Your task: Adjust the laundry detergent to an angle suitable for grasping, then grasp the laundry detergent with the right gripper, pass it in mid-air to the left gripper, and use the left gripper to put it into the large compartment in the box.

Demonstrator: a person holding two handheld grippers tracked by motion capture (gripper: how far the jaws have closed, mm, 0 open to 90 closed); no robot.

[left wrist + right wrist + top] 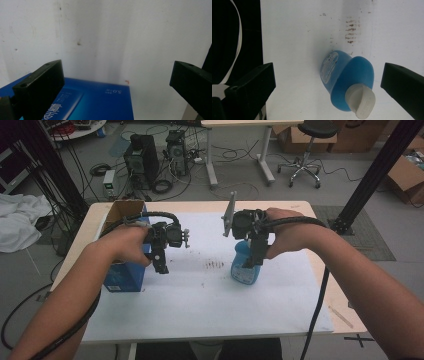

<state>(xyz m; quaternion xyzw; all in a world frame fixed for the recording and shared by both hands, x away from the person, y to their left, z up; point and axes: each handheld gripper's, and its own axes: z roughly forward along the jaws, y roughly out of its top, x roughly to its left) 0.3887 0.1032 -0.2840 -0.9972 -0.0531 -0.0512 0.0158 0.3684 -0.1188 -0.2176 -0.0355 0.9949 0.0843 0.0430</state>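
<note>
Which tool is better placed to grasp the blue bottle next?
Right. The right tool hangs open directly above the blue bottle, whose white cap sits between its jaws. The left tool, also open, hovers over the blue box, well away.

The bottle (348,80) was smooth translucent blue plastic with a matt whitish cap (361,103) at its 5 o'clock. The box (100,102) was glossy blue cardboard. The surface (210,295) was matt white, stained, with a pale wood edge. The jaws looked matt black plastic
</note>
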